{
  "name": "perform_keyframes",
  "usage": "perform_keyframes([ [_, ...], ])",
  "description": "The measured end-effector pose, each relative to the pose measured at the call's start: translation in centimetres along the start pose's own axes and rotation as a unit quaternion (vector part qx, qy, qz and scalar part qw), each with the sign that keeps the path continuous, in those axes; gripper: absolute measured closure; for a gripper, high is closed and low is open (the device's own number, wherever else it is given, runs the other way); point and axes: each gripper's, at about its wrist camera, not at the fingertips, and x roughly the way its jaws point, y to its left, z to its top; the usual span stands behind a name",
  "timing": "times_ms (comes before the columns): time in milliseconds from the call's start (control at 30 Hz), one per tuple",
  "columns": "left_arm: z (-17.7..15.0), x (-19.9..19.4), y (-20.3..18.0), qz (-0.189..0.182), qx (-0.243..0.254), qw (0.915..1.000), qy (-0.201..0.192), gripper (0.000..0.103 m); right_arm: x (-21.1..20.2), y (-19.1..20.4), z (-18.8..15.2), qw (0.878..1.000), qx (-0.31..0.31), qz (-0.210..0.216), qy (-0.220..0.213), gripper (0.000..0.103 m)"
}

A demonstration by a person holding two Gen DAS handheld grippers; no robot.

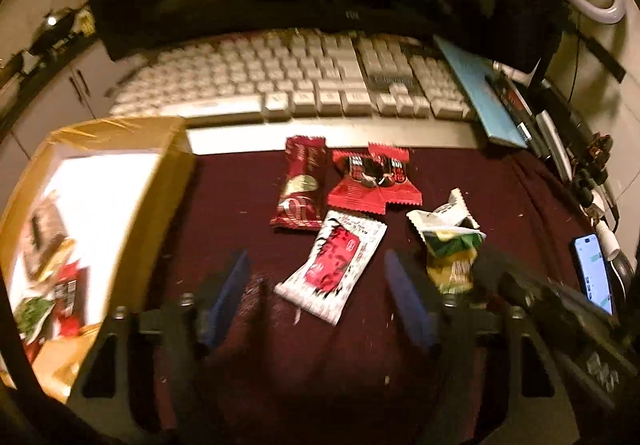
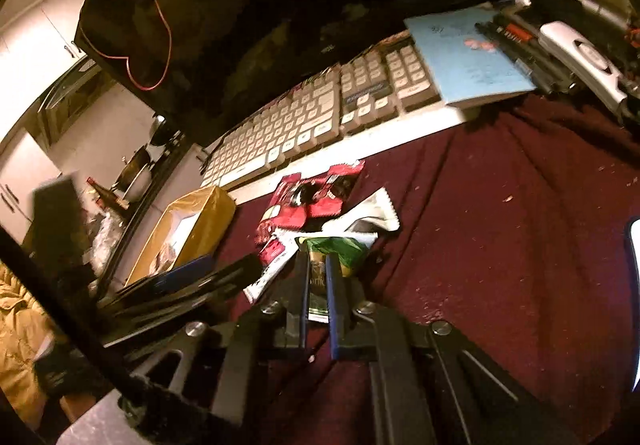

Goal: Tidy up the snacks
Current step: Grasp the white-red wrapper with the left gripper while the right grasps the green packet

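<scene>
Snacks (image 1: pixel 356 185) lying loose on maroon cloth (image 1: pixel 500 197) in front of keyboard (image 1: pixel 288 81); cardboard box (image 1: pixel 132 205) at cloth's left edge already holding several packets. Right gripper (image 2: pixel 318 269) clamping near end of green-and-yellow packet (image 2: pixel 336 249), jaws nearly together with wrapper pinched between pads. Looking like a thin-film grip only, so lifting slowly and straight up before any sideways travel, watching for wrapper sliding out. White wrapper (image 2: pixel 376 213) touching or overlapping green packet's far end, cannot tell which; clearing that first to avoid dragging it along. Left gripper (image 1: pixel 316 285) hovering about half open over white-and-red packet (image 1: pixel 332 265), pads (image 1: pixel 230 285) either side, not pressing on anything. For that pick: dropping until pads reach cloth level, centring on packet's short axis since it's lying diagonal, rolling wrist to match before closing. Dark red bar (image 1: pixel 300 185) and two bright red packets (image 1: pixel 372 181) sitting just behind, close enough to snag; keeping approach steep. Carrying right-hand load leftward over box wall, not through left gripper's space. Releasing only once fully inside rim. Both views motion-blurred, so exact pad contact on green packet being judged, not certain.
</scene>
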Motion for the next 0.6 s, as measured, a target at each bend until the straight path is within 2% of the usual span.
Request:
perform_keyframes([
  [33,0.3,0.9,-0.1,-0.001,0.001,0.9999,0.013,0.056,0.0,-0.1,0.0,1.0,0.002,0.0,0.001,0.093],
  [67,0.4,1.2,0.0,-0.001,-0.001,0.9998,0.018,0.059,-0.1,-0.2,0.0,1.0,0.005,-0.002,0.0,0.092],
  [200,-0.1,1.5,-0.8,0.002,0.01,0.9998,0.019,0.059,0.0,-0.3,0.0,1.0,0.01,-0.003,0.003,0.078],
  [267,-0.6,1.1,-1.2,-0.001,0.02,0.9996,0.019,0.059,0.4,-0.1,0.0,1.0,0.004,0.0,0.01,0.062],
  [300,-0.9,0.9,-1.3,0.001,0.022,0.9996,0.015,0.062,0.5,0.0,0.0,1.0,0.0,-0.001,0.013,0.061],
  [333,-1.2,0.8,-1.6,0.012,0.027,0.9995,0.009,0.071,0.7,0.1,0.0,1.0,-0.001,-0.003,0.016,0.061],
  [467,-1.5,0.1,-0.8,0.008,0.002,1.0,-0.003,0.077,1.4,-0.2,0.1,0.999,0.004,-0.015,0.031,0.061],
  [600,-2.7,-2.2,0.2,-0.013,-0.038,0.9988,-0.03,0.078,1.9,0.3,0.0,0.999,-0.013,-0.035,0.036,0.061],
])
